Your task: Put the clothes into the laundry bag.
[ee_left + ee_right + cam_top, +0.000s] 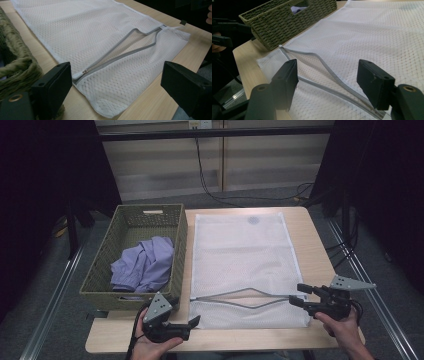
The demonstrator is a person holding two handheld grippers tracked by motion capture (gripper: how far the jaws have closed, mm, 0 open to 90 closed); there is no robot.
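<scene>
So the setup is a flat white mesh laundry bag point(240, 255) spread on the light wooden table point(320, 255), with a woven olive-green wicker basket point(102, 270) sitting just beside its left edge; inside the basket lies a crumpled lilac shirt point(145, 265), nowhere near the bag yet.

The grey zipper point(250, 299) running across the near end of the bag looks already undone; its two sides bow apart in the middle, and in the left gripper view the little metal slider point(85, 71) sits parked at the basket end of the track; so the opening part reads as done, or close to it.

The left gripper point(192, 324) hovers low by the near-left corner of the bag, jaws spread wide with nothing between them; in its own view the bag's corner lies beyond the black pads point(58, 85), untouched. The right gripper point(299, 295) is at the other end of the zipper, at the bag's right edge; its jaws also stand fully apart, straddling the zipper line in its own view without pinching anything.

What's left, going by this: pretty much the main event; someone has to lift the shirt out of the basket, hold the bag's mouth open, stuff the shirt in, and probably zip it back up. Both tools are empty, so it's early days.
</scene>
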